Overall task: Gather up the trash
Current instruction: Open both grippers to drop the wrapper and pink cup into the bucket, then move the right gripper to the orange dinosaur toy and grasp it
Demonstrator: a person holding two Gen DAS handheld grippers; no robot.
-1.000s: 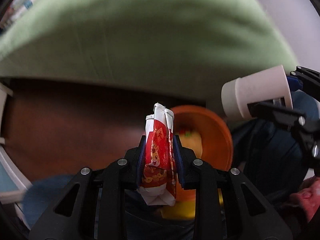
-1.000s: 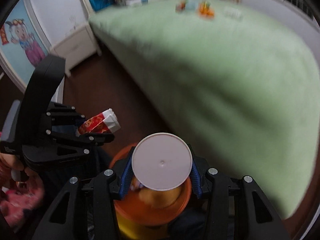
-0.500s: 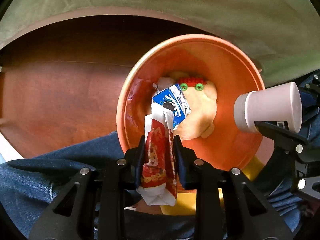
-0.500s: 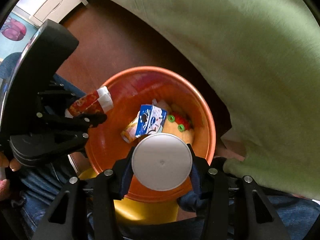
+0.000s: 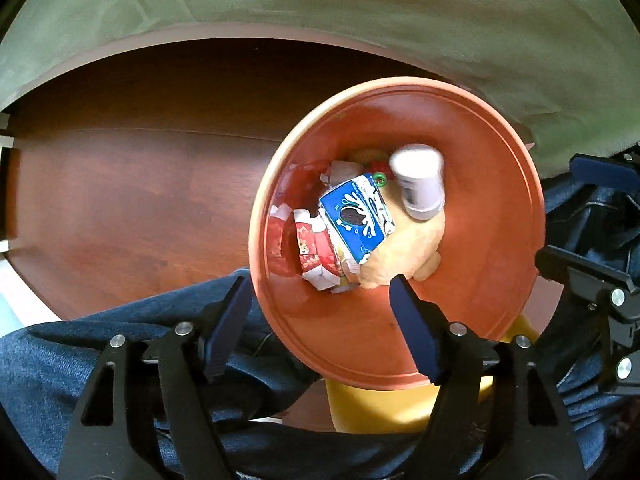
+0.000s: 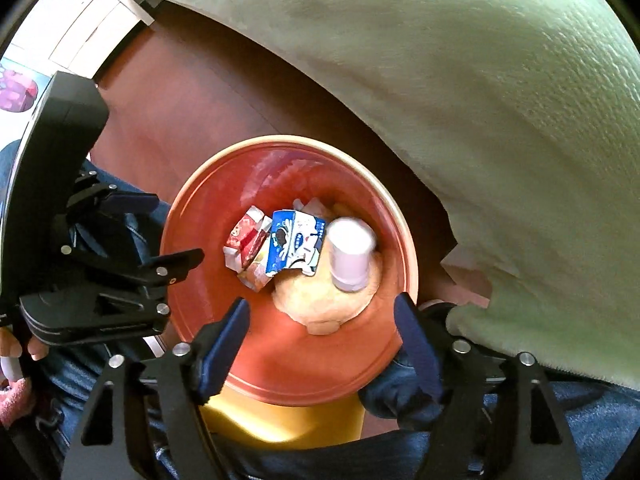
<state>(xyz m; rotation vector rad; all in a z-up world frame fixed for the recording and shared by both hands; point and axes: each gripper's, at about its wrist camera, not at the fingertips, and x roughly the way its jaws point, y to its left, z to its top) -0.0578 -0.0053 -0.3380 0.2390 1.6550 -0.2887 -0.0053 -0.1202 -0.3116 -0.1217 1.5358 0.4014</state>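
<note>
white cup (image 5: 419, 184) lies blurred inside the orange bin (image 5: 496, 280), resting on a yellowish lump at the bottom. blue carton (image 5: 358, 220) sits just beside it, red carton (image 5: 314, 250) on the carton's other side, both in the bin. left gripper (image 5: 320, 322) spread wide, empty, over the near rim. right gripper (image 6: 322, 338) also spread wide, nothing in it, above the bin (image 6: 280, 360). green bedspread (image 6: 460, 80) hangs just behind, dark wood floor (image 5: 120, 184) around.
</note>
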